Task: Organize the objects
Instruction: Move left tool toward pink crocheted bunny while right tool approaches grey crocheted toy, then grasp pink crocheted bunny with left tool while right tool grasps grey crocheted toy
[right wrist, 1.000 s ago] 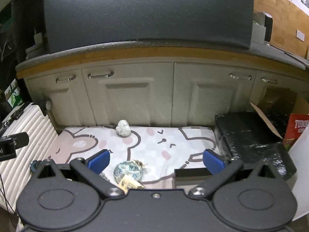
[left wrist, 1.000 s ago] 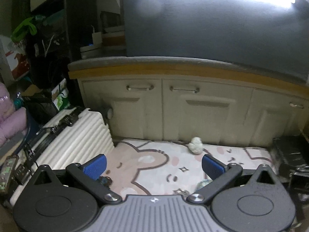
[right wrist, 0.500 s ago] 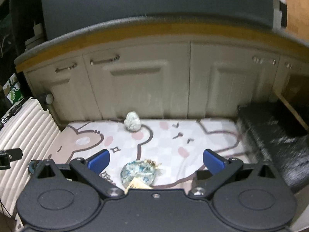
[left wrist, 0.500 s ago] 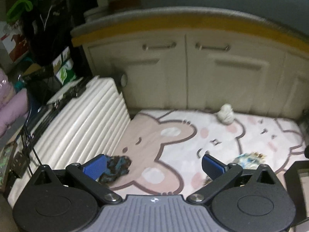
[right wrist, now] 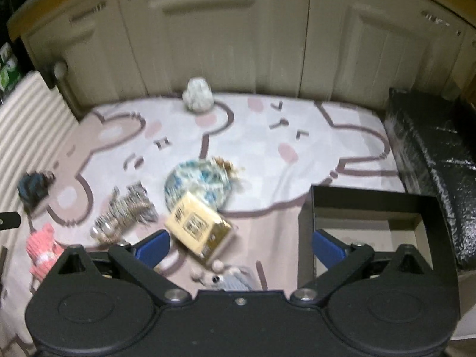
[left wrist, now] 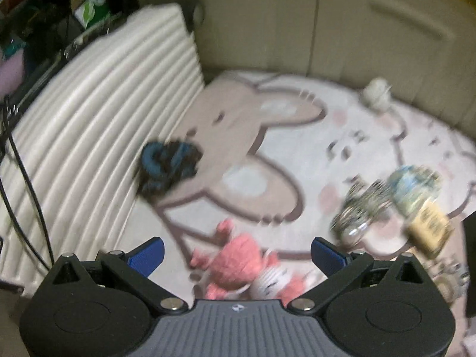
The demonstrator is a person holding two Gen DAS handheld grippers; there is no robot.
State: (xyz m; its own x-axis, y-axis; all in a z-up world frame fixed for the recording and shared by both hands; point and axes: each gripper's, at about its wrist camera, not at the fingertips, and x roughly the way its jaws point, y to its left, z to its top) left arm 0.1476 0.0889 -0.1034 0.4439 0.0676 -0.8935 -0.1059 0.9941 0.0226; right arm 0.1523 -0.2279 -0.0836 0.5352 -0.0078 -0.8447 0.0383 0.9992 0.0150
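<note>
On the rug's (right wrist: 297,160) left edge we see a dark blue scrunchie (left wrist: 168,163), then a pink plush (left wrist: 238,264), silvery clips (right wrist: 126,211), a blue-patterned pouch (right wrist: 199,181) and a yellow box (right wrist: 197,229). Both views sit lower than before. Our left gripper (left wrist: 236,254) gapes empty; the right gripper's (right wrist: 241,245) jaws have just narrowed slightly, holding nothing.

Ahead of your right gripper (right wrist: 239,247): box (right wrist: 198,228) on the mat (right wrist: 261,136), pouch (right wrist: 198,183) behind it, open tray (right wrist: 369,208) to its right. Under your left gripper (left wrist: 236,254): plush (left wrist: 238,264); suitcase (left wrist: 89,136) left, scrunchie (left wrist: 168,163) against it.
</note>
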